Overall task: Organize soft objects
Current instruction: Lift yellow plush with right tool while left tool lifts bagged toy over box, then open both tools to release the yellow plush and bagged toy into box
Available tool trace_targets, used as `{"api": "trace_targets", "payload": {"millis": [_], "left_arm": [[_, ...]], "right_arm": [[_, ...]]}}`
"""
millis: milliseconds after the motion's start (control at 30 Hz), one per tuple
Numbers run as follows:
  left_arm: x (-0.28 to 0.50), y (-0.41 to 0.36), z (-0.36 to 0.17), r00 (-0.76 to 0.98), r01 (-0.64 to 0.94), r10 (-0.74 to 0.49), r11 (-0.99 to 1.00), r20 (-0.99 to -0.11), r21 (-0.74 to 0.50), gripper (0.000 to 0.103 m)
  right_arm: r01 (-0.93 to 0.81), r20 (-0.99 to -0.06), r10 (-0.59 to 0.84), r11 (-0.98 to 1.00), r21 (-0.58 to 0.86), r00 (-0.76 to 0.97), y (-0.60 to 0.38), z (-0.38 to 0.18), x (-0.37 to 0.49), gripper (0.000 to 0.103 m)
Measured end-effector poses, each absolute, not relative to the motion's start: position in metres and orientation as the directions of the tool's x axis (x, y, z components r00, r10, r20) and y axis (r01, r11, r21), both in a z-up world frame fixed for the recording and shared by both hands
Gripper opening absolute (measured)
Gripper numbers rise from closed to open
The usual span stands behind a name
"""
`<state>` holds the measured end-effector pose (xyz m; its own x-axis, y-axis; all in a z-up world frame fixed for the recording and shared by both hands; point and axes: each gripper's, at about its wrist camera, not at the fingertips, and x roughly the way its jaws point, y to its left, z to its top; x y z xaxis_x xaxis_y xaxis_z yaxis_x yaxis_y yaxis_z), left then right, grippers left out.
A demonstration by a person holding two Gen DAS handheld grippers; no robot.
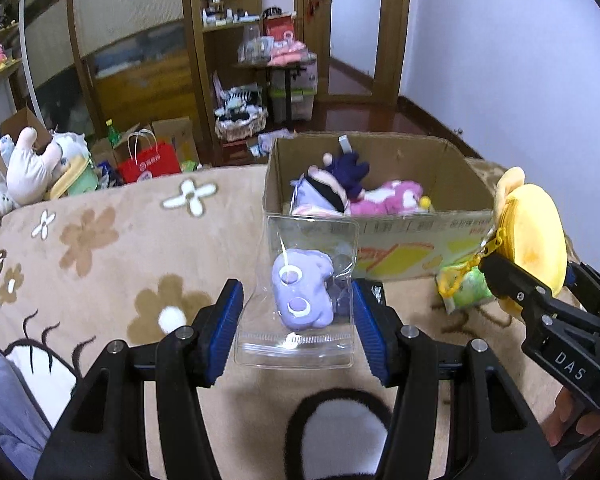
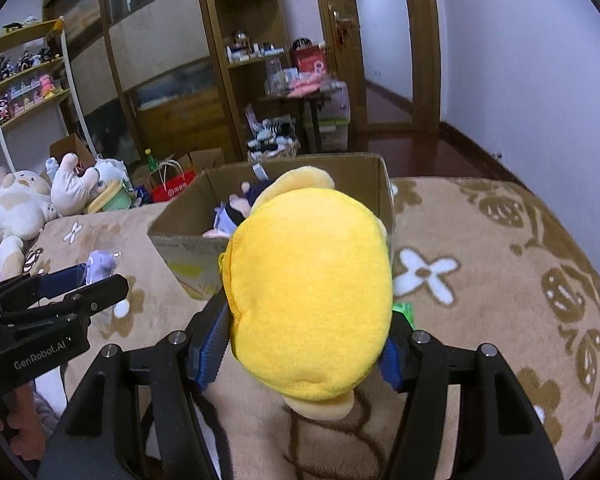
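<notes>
A purple plush in a clear zip bag (image 1: 306, 294) lies on the beige flowered blanket (image 1: 112, 264), just in front of the cardboard box (image 1: 380, 240). My left gripper (image 1: 298, 320) is open, its blue pads on either side of the bag. My right gripper (image 2: 306, 336) is shut on a yellow plush pouch (image 2: 312, 300) and holds it up near the box's front right corner; it also shows in the left wrist view (image 1: 532, 248). The box (image 2: 188, 236) holds a pink plush (image 1: 388, 198) and a dark-haired doll (image 1: 332, 188).
A small green packet with a yellow clip (image 1: 464, 286) lies on the blanket right of the box. Several white plush toys (image 1: 28, 168) sit at the blanket's far left edge. A red bag (image 1: 150, 164), boxes, and shelves stand on the floor beyond.
</notes>
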<state>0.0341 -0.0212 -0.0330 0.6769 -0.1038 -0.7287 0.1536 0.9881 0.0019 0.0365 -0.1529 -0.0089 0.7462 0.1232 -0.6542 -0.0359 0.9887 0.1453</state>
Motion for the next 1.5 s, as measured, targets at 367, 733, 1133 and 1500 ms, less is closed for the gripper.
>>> {"api": "trace_targets", "payload": {"millis": [367,733,1133,1500], "left_arm": [[0.055,-0.029,-0.013,0.748,0.171,-0.107,0.985,-0.655,0.034,0.054],[0.096,-0.051,0.017,0.792,0.238,-0.146,0.968,-0.593,0.08,0.054],[0.14,-0.061,0.006,0.78,0.244,-0.158,0.968,-0.605,0.062,0.054],[0.165,-0.069,-0.04,0.731,0.26,-0.148,0.963,-0.666,0.071,0.054]], "right_arm": [[-0.077,-0.56,0.103,0.995,0.07,0.822,-0.152,0.008,0.054,0.066],[-0.129,-0.501,0.142,0.99,0.061,0.854,-0.155,0.034,0.091,0.066],[-0.148,-0.515,0.173,0.985,0.09,0.84,-0.165,0.021,0.131,0.067],[-0.123,-0.584,0.168,0.986,0.117,0.794,-0.174,-0.02,0.153,0.067]]}}
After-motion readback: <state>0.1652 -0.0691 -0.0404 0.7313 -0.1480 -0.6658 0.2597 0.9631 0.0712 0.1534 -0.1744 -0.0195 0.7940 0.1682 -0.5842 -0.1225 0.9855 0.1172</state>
